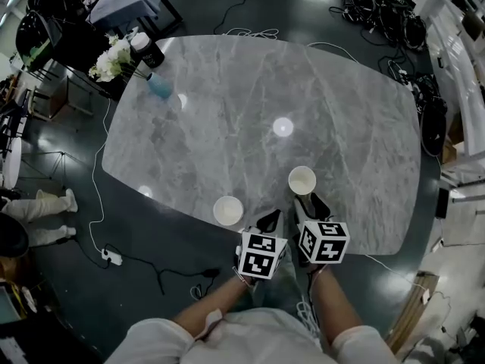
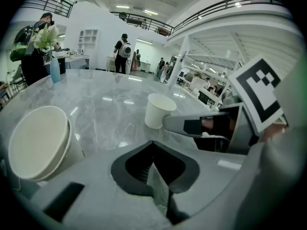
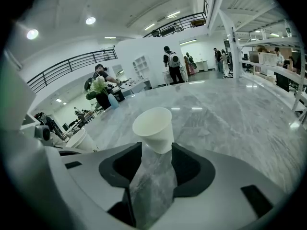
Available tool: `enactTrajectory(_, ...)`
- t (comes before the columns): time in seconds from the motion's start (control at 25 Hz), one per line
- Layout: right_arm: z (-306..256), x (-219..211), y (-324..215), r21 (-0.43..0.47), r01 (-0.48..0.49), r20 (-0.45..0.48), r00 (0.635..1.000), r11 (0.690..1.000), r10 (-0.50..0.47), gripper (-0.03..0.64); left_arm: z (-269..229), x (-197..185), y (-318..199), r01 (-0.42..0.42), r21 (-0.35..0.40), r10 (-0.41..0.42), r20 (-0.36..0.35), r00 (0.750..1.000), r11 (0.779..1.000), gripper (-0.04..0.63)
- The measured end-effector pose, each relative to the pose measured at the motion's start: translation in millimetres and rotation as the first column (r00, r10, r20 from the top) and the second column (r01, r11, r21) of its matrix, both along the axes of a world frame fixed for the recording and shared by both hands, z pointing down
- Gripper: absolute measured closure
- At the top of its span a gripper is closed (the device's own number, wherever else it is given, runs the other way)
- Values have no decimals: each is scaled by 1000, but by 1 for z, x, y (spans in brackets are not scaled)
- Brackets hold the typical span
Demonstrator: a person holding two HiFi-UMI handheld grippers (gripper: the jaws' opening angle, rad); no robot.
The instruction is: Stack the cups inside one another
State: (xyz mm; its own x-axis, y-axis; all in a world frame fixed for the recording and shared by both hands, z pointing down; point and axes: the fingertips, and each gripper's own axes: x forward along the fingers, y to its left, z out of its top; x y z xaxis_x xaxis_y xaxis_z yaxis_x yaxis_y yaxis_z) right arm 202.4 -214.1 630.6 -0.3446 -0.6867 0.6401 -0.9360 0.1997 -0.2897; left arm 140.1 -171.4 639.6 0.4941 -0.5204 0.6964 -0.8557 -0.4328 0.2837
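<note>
Near the tabletop's (image 1: 326,105) front edge the left cup (image 1: 227,210) and right cup (image 1: 301,180) stand up, white, mouths to the ceiling. The right gripper (image 3: 157,147) is loose, jaws apart, the right cup between their tips. The left gripper (image 2: 153,143) is clenched on nothing, the left cup beside it. Only the head view shows cables (image 1: 379,10) on the floor (image 1: 288,6)

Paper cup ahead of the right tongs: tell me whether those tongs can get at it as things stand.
Probably yes. The right tongs stand open, and the paper cup sits upright on the marble table just beyond their tips, with nothing between.
</note>
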Motion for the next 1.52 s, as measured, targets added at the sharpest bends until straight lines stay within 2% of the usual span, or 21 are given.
enactTrajectory(0.36,9,-8,-16,-3,37,-23,999,999,-38,411,6,-2,-1,18,-27,-18,-2,1000,999,600)
enactTrajectory(0.96,12,-7,-25,9,38,-46,998,999,-38,410,13,-4,-1,31,-48,-31,1,1000,998,600)
enactTrajectory(1.52,-12,10,-21,46,-8,-56,998,999,11,410,-7,11,-9,2,5,-2,-36,999,1000,600)
